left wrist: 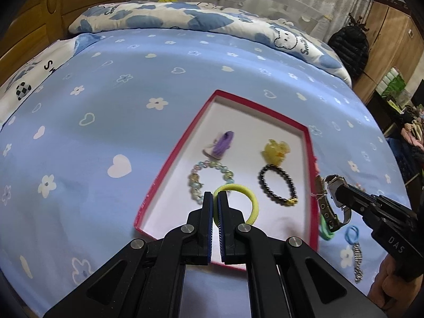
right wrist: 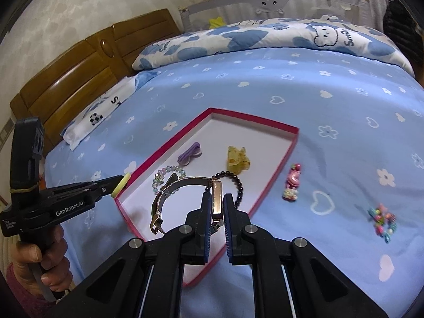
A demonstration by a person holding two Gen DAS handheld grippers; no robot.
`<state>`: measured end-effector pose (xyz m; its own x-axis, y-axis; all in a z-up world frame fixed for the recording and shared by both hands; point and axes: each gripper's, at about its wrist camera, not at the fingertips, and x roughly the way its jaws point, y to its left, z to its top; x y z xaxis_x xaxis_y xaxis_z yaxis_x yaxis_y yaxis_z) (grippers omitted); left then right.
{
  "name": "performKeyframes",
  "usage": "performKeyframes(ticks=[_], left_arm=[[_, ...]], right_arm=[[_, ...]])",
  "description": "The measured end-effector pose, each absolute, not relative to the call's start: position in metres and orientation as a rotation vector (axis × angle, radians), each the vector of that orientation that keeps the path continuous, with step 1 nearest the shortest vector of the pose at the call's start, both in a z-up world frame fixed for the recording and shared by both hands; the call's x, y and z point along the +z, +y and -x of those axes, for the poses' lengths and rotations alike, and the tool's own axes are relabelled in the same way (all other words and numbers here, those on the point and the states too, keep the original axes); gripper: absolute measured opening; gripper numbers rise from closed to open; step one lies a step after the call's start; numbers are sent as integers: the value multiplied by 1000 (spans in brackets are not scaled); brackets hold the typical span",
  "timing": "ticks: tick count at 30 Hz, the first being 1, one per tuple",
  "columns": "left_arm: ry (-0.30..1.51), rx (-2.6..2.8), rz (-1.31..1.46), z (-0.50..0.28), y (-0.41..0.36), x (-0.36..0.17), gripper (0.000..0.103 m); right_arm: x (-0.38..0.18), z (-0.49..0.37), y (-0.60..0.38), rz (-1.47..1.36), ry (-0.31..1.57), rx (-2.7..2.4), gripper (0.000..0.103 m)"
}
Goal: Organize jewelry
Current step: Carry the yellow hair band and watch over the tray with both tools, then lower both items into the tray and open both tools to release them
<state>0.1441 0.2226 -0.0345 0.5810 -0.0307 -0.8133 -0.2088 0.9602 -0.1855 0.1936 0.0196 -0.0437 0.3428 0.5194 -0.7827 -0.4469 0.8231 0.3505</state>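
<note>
A red-rimmed white tray (left wrist: 169, 159) (right wrist: 288, 145) lies on the blue bed. In it are a purple hair clip (left wrist: 224, 144) (right wrist: 188, 154), a yellow claw clip (left wrist: 275, 149) (right wrist: 237, 159), a pastel bead bracelet (left wrist: 197, 179) (right wrist: 159, 177) and a black bead bracelet (left wrist: 277, 185) (right wrist: 238, 185). My left gripper (left wrist: 215, 198) (right wrist: 120, 182) is shut on a yellow hair tie (left wrist: 245, 198) (right wrist: 121, 181) above the tray's near end. My right gripper (right wrist: 217, 201) (left wrist: 335, 193) is shut on a metal wristwatch (right wrist: 217, 198) (left wrist: 331, 198), held above the tray's right edge.
On the sheet right of the tray lie a pink clip (right wrist: 291, 182), a colourful bead cluster (right wrist: 383, 218), a green hair tie (left wrist: 324, 229), a blue hair tie (left wrist: 351, 234) and a silver chain (left wrist: 357, 262). A folded quilt (left wrist: 198, 18) and wooden headboard (right wrist: 79, 74) lie beyond.
</note>
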Motion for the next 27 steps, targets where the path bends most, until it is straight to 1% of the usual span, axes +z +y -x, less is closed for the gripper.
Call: performKeyframes(ticks=[10,23,27], left_arm=[[996,148,215,-187,229,-65,3],[1051,172,141,-216,220,-95,3],[1052,177,136,-216,219,-96,6]], right_arm=[[-90,-220,44,-27,1121,603,8],[-110,-229,54,8,1158,614,8],[-110,-229,55,3,1158,617,10]])
